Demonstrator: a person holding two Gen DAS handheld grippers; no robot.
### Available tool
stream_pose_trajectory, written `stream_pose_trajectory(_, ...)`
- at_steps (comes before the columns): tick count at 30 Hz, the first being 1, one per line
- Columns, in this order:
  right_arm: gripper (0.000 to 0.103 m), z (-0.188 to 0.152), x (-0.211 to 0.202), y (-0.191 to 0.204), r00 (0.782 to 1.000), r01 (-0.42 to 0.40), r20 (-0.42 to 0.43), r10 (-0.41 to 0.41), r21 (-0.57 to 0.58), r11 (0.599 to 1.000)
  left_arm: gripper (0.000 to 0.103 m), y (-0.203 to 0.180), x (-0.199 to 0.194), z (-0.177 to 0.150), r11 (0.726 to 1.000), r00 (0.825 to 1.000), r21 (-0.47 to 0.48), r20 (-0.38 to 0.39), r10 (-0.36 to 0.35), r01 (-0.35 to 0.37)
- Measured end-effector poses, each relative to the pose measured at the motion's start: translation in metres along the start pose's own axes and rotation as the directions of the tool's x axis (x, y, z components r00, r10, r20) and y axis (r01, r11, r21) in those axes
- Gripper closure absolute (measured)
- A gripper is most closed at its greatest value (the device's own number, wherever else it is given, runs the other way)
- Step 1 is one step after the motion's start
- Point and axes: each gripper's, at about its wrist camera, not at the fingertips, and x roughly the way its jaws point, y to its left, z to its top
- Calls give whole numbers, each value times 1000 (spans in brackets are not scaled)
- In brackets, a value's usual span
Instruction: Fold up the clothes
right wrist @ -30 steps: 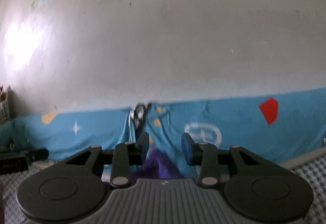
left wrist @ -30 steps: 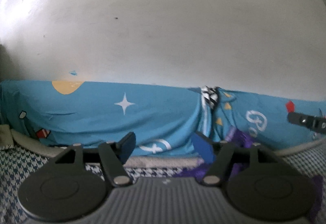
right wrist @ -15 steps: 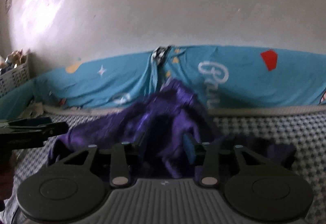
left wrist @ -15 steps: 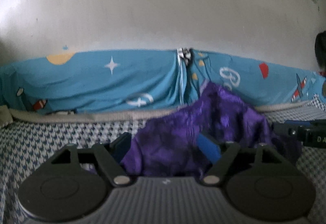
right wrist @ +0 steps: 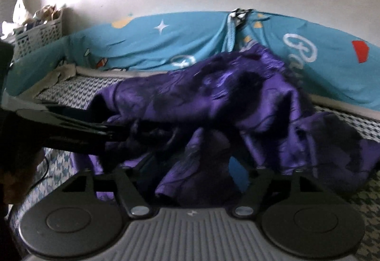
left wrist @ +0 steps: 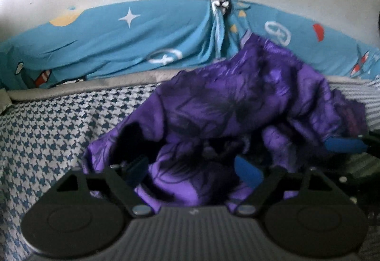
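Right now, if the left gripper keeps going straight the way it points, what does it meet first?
The purple garment. The left gripper is opening with crumpled cloth already between its fingers, though depth is hard to judge.

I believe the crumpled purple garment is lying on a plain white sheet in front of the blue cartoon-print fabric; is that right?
Not quite: the purple garment lies on a blue-and-white houndstooth sheet, not a plain white one, as the left wrist view shows. It is indeed crumpled and in front of the blue cartoon-print fabric.
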Motion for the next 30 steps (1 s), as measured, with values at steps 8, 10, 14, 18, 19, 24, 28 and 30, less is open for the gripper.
stream_pose_trajectory(8,38,-17,40,21,995,87,-47,-93,-122,989,17,4,17,-2,998,997,-11,-40,65,-65)
stream_pose_trajectory(10,51,-19,45,22,993,102,-49,-110,-131,986,17,2,19,-2,997,996,-2,-44,79,-79)
stream_pose_trajectory(14,83,-16,43,22,992,113,-33,-119,-138,984,19,0,23,-4,992,992,17,-41,122,-122)
stream_pose_trajectory(18,88,-7,30,14,994,111,-4,-112,-104,988,22,-2,21,-5,986,987,41,-20,159,-159)
stream_pose_trajectory(19,88,-5,25,13,994,113,9,-113,-100,989,22,-2,21,-5,984,985,49,-12,172,-171)
stream_pose_trajectory(24,90,8,-8,-1,989,124,92,-118,-58,991,25,8,18,0,974,974,18,9,226,-226)
stream_pose_trajectory(28,90,16,-39,-18,976,145,165,-140,-18,989,25,18,17,5,957,956,-2,29,292,-292)
stream_pose_trajectory(30,91,20,-53,-25,970,154,193,-150,-5,988,25,24,17,9,948,947,-18,35,319,-319)
